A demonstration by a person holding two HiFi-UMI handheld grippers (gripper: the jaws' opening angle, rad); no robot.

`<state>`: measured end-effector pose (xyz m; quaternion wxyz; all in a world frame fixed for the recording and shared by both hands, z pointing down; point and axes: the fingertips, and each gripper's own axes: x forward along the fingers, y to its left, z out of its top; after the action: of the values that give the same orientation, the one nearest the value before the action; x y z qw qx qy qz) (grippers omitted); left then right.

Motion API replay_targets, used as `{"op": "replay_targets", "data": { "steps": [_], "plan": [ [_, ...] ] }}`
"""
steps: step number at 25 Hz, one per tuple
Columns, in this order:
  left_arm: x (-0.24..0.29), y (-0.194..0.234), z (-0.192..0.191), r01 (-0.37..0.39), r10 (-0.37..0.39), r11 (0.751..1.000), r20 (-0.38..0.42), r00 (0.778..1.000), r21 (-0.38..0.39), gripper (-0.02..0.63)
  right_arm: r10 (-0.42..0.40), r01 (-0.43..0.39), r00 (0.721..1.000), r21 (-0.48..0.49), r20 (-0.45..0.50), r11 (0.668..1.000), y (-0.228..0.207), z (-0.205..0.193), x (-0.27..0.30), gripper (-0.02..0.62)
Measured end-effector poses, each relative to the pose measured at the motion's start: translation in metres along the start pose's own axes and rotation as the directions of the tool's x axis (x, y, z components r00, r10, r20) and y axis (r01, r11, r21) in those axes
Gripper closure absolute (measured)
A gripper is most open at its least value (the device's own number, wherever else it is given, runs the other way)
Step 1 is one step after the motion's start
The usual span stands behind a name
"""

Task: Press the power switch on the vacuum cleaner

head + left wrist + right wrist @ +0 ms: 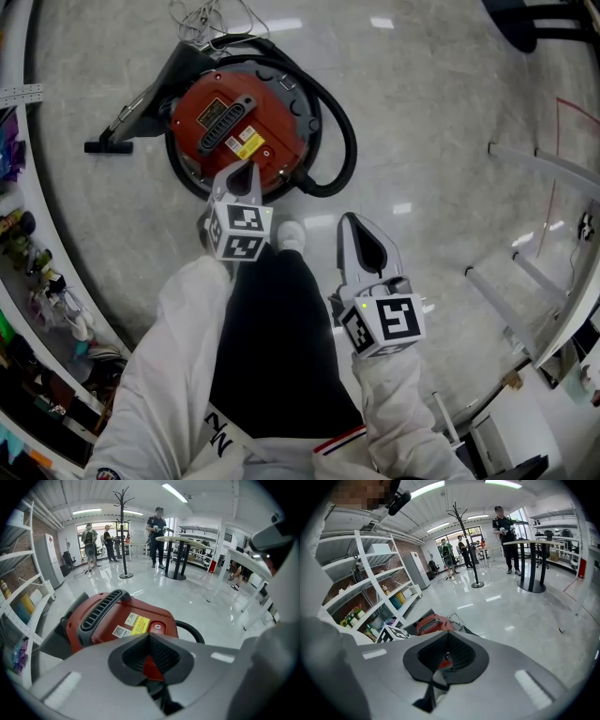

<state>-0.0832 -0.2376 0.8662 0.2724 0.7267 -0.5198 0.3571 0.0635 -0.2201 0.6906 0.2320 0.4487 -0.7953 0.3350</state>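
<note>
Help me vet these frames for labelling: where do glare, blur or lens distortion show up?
Head view: bright glare patches on the glossy floor, while the vacuum cleaner is sharp. Left gripper view: the left claw looms close and soft, and the corners are vignetted dark. Right gripper view: fisheye distortion bows the shelving, and glare streaks the floor here too.

Glossy red plastic vacuum cleaner (239,127), matt black ribbed hose (342,141), polished marbled floor (431,112)

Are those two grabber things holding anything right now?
No, nothing is held. The left gripper and the right gripper both have their jaws shut together, empty. The left one points at the red vacuum cleaner.
</note>
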Motion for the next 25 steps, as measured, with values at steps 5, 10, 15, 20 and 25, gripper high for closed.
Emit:
{"op": "replay_targets", "data": {
  "steps": [5, 10, 15, 20, 25],
  "plan": [
    [0.0007, 0.0004, -0.0017, -0.004, 0.004, 1.0, -0.006, 1.0, 0.001, 0.606, -0.004, 0.004, 1.0, 0.008, -0.007, 1.0, -0.0024, -0.002, 0.0006, 0.595],
    [0.0004, 0.0012, -0.0037, -0.002, 0.002, 1.0, -0.01, 1.0, 0.002, 0.606, -0.005, 0.006, 1.0, 0.013, -0.008, 1.0, -0.0032, -0.0018, 0.0016, 0.595],
    [0.0038, 0.0005, -0.0088, -0.003, 0.004, 1.0, -0.036, 0.999, 0.017, 0.604, -0.007, 0.007, 1.0, 0.016, -0.01, 1.0, -0.0049, -0.003, 0.0022, 0.595],
    [0.0036, 0.0014, -0.0084, -0.016, 0.017, 1.0, -0.03, 0.999, 0.023, 0.606, -0.007, 0.007, 1.0, 0.015, -0.01, 1.0, -0.0071, -0.0009, 0.0042, 0.595],
    [0.0028, 0.0015, -0.0071, -0.006, 0.007, 1.0, -0.029, 1.0, 0.024, 0.606, -0.007, 0.007, 1.0, 0.016, -0.015, 1.0, -0.0073, -0.0019, 0.0038, 0.595]
  ]
}}
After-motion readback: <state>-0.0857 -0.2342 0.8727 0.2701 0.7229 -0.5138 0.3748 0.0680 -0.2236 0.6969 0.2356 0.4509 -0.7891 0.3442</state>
